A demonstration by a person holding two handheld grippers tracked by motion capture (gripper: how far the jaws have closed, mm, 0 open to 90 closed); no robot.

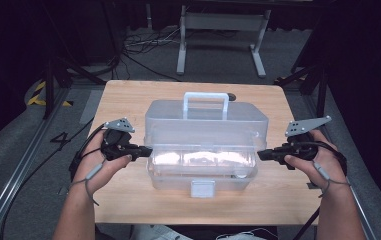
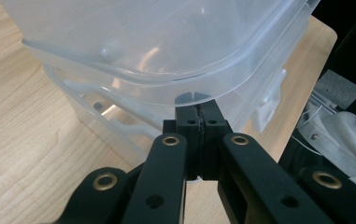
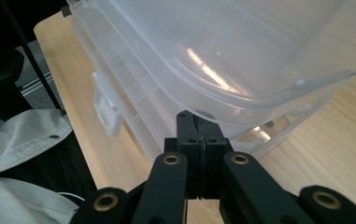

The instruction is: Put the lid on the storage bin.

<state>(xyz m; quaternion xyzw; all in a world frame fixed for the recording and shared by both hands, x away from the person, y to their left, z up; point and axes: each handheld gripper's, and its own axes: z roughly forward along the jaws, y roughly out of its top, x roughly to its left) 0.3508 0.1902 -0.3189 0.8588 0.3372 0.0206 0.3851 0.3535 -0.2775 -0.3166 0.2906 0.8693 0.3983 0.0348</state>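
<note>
Overhead light brightens the wooden table [image 1: 128,100] while the surroundings stay dark. White glare streaks the clear plastic box [image 1: 203,150], and the high view is slightly soft.

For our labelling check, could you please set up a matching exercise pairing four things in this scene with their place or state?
Things:
1. left gripper
2. right gripper
3. handle
4. latch

Places or states:
A. upright on top of the box
B. at the box's front, nearest the person
C. jaws shut, at the box's left end
D. jaws shut, at the box's right end

Pairs: 1-C, 2-D, 3-A, 4-B
</note>
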